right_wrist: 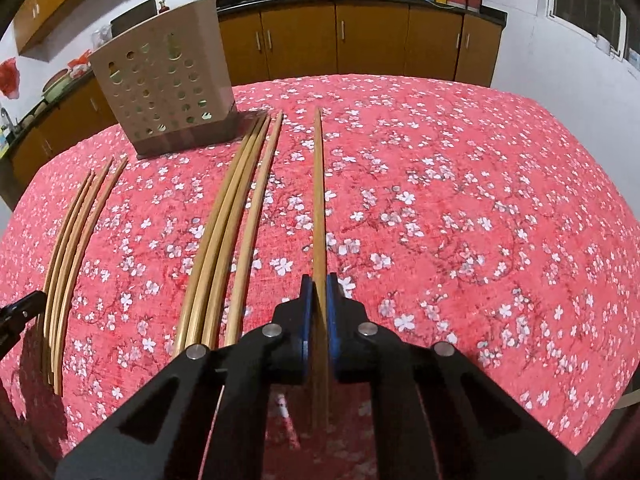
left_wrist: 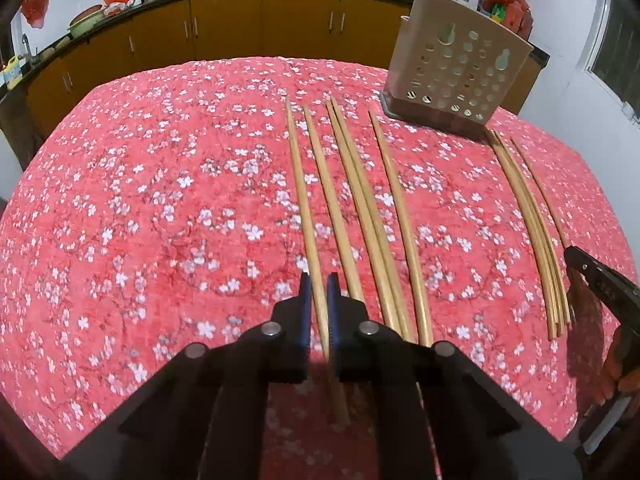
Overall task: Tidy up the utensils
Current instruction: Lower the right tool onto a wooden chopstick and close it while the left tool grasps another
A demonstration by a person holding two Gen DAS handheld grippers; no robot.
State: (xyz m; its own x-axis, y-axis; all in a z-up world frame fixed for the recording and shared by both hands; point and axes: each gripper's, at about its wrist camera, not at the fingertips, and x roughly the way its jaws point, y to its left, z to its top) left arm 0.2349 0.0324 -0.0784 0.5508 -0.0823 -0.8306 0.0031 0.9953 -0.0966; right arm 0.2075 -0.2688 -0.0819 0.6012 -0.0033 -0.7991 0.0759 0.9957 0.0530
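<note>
Floral tablecloth point(left_wrist: 140, 200). Left gripper point(left_wrist: 319, 300), right gripper point(right_wrist: 319, 300) each clamp one chopstick point(left_wrist: 304, 208) point(right_wrist: 319, 200). Lift level, tips toward perforated holder point(right_wrist: 164, 80) ahead.

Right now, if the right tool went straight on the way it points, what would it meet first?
Probably the tablecloth: the right tool, shut on a chopstick, points down at it. The holder stands off to the side.

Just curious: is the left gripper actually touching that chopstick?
Touching. The left wrist view shows the left gripper shut on the leftmost chopstick, both blue pads pressed against its sides.
</note>
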